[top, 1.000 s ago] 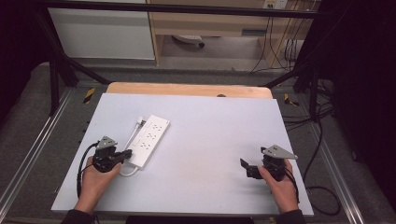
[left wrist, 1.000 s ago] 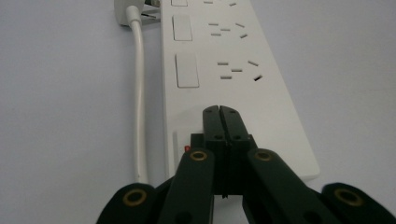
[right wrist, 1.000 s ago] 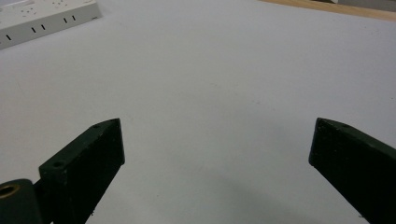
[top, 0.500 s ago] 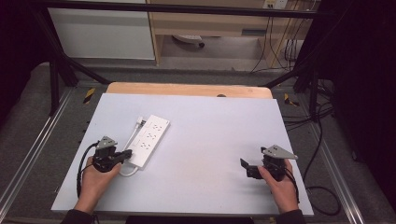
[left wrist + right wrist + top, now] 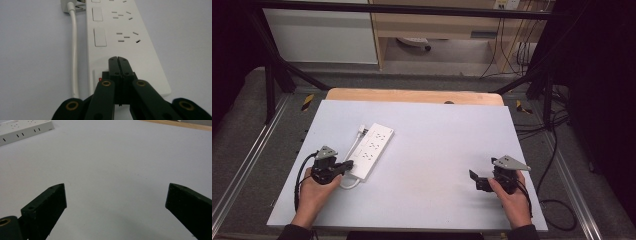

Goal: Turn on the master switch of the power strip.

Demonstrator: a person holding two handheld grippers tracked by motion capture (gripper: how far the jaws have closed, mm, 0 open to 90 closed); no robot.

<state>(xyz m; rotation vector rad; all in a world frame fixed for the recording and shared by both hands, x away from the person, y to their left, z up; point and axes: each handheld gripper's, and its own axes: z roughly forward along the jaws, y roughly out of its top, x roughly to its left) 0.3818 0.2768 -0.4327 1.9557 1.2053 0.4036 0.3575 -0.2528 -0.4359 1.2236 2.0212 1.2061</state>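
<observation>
High view, lower left of the frame: you are holding the left gripper [image 5: 346, 165] low over the table [image 5: 437, 140], your left hand [image 5: 314, 192] coming in from the bottom edge. Its jaws are lying pressed together with nothing between them, and the tips are sitting at the near end of the white power strip [image 5: 372, 150]. In the left gripper view the closed tips [image 5: 118, 61] are resting over the strip's [image 5: 120, 37] lower end, just beside a small red mark at bottom centre; whether they are pressing on the casing cannot be told.

Left of centre, the strip is lying flat on the grey table, running diagonally from lower left to upper right. Its white cable [image 5: 354, 145] is lying along its left side, touching or nearly so, and looping at the near end. In the left gripper view that cable [image 5: 74, 50] is running up the left half of the frame.

Lower right of the high view: you are holding the right gripper [image 5: 476, 180] in your right hand [image 5: 512, 197], well apart from the strip. Its jaws are standing wide apart over bare table, gripping nothing; in the right gripper view the strip [image 5: 25, 128] is showing in the upper left corner.
</observation>
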